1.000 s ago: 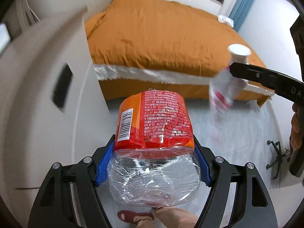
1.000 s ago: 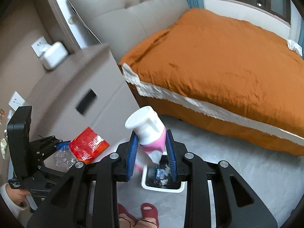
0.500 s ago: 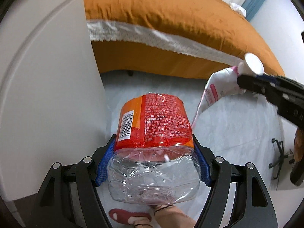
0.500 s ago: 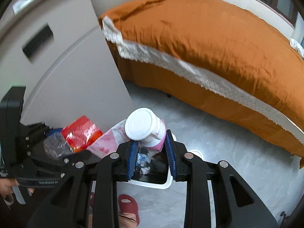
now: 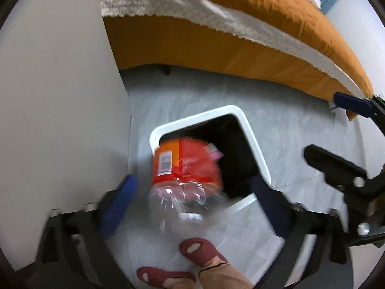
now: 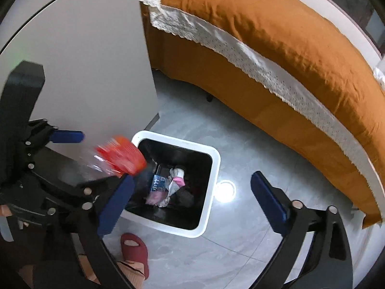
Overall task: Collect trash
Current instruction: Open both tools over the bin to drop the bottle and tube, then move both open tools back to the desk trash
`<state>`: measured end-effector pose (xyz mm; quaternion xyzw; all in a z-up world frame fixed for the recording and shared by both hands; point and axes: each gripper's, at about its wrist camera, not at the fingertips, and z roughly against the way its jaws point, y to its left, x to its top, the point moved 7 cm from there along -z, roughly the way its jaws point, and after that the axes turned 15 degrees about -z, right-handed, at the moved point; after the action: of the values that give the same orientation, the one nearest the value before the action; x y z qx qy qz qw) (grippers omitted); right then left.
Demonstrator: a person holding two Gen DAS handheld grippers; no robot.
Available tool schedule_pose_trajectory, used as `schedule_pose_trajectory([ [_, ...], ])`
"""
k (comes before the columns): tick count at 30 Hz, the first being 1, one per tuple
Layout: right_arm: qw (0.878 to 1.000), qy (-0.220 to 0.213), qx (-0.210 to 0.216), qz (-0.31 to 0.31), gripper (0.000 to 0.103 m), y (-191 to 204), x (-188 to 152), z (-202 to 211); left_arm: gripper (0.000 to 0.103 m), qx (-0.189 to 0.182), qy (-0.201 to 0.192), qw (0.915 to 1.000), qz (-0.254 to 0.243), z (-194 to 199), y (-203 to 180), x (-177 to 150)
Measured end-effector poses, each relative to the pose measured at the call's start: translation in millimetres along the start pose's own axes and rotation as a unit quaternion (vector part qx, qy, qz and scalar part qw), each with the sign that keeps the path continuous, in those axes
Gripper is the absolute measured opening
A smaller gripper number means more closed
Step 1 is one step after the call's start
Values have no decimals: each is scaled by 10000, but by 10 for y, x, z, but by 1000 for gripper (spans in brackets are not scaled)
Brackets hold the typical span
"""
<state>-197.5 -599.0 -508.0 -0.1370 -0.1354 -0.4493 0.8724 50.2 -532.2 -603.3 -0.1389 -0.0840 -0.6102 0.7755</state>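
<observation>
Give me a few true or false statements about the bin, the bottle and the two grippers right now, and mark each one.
1. The left gripper is clamped tight on the bottle. False: its jaws are opening and the blurred bottle sits loose between the spread pads, over the bin.
2. The bin has a white rim and a dark inside. True.
3. The bin is empty. False: a pink and white pouch and other wrappers lie inside.
4. The right gripper holds nothing. True: its jaws are opening, with only the bin below.
5. The bed has a blue cover. False: the bed cover is orange with a white lace edge.
6. A foot in a red slipper stands beside the bin. True.
</observation>
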Motion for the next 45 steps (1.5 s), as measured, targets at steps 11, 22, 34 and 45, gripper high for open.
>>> schedule_pose_trajectory([
  [11,10000,-5,-33,-76,98,5,29,198,98,-93,-15,9999,-78,64,-75,98],
  [22,9996,-223,61,-183,98,17,283,814,98,73,-196,9998,40,720,-95,242],
  [34,9938,-960,440,-351,98,118,724,2021,98,428,-867,9952,125,2014,-191,538],
  [45,9760,-1842,1144,-195,98,461,1140,3120,98,864,-1743,9799,442,3495,-199,571],
])
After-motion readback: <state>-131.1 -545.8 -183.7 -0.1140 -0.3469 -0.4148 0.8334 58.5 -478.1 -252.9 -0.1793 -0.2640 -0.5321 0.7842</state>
